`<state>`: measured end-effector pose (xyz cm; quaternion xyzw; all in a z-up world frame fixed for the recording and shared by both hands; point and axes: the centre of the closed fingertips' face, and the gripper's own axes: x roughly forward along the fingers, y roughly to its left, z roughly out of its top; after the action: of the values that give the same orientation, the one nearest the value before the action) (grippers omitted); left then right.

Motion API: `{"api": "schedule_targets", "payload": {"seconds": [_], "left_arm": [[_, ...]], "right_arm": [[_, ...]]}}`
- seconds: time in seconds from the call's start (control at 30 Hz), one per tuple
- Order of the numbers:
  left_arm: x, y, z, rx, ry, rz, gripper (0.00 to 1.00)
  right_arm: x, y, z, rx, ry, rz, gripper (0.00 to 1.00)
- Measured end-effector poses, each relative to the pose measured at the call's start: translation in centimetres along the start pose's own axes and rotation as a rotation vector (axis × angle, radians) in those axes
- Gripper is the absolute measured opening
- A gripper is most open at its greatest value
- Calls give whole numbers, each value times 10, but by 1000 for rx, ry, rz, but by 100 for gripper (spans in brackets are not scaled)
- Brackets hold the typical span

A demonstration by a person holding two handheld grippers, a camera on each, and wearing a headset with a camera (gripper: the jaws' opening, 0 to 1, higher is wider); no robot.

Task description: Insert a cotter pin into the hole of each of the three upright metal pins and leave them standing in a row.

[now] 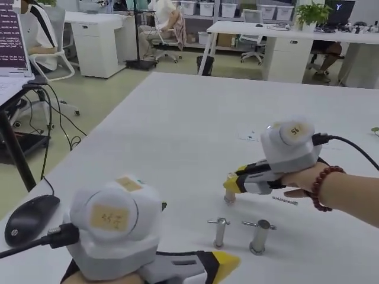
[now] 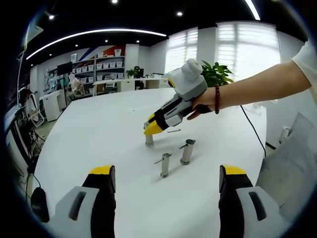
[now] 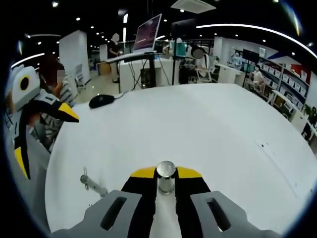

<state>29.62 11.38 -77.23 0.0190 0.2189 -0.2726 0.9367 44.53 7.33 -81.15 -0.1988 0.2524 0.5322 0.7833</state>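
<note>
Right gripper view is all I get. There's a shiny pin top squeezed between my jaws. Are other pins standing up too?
Observer: Yes, two. In the head view one upright pin and a second pin stand close to the pin you hold. Both are already cross-pinned near the top.
Child: Is there a cotter pin left for mine?
Observer: Yes. A loose cotter pin lies flat on the table, just beside the right gripper.
</note>
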Motion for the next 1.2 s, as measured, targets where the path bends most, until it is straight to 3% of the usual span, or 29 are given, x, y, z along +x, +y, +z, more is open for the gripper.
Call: {"api": "schedule_targets", "payload": {"seconds": [0.53,0.97,1.2], "left_arm": [[-2,-6,6,-11,-20,-8,83],[-7,-9,9,-8,-37,-31,83],[-10,-8,12,-1,-45,-31,83]], "right_arm": [[-59,0,-42,-3,28,-7,13],[-93,26,-68,-49,38,77,13],[-104,47,-71,-86,35,164,13]]}}
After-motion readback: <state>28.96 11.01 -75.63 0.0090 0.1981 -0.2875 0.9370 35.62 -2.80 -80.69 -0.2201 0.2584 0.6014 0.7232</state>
